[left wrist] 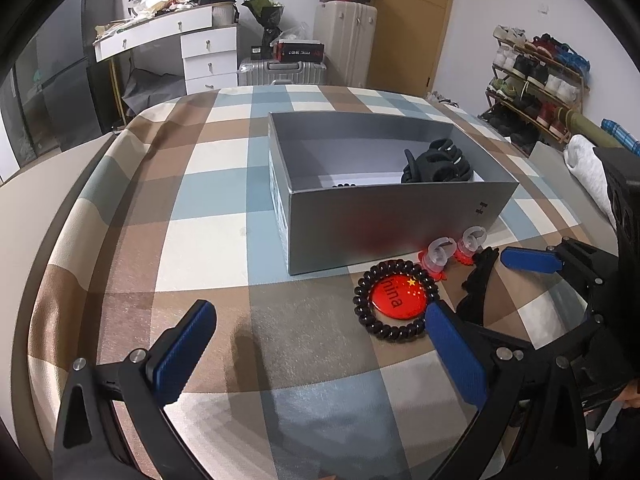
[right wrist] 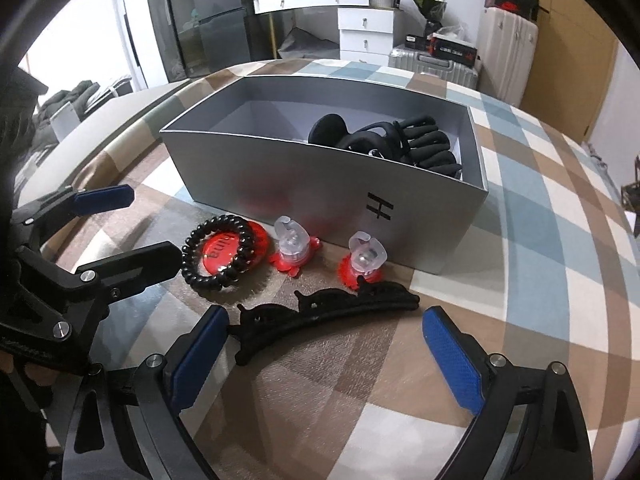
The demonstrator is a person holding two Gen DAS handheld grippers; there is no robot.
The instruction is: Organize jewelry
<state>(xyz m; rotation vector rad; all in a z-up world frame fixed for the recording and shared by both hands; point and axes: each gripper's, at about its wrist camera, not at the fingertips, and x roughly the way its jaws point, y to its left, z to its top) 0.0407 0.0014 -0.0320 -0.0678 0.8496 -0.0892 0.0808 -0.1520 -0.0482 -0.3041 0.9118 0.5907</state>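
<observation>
Beside matte grey box [right wrist: 320,184], coiled black hair-tie [right wrist: 218,256]

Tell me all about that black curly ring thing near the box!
The black spiral coil hair tie is a glossy, plastic-looking loop of beady coils. It lies flat on the checked cloth in front of the grey cardboard box, draped over a round red badge whose middle shows through it. The open left claw hovers close beside it, not touching.

Behind my work surface, a checked brown, blue and cream cloth [left wrist: 208,208], I see a white dressing table [left wrist: 160,30] with drawers, silver suitcases [left wrist: 282,72], a cream wardrobe-style case [left wrist: 346,40], and a shoe rack [left wrist: 532,80] by the wall.
</observation>
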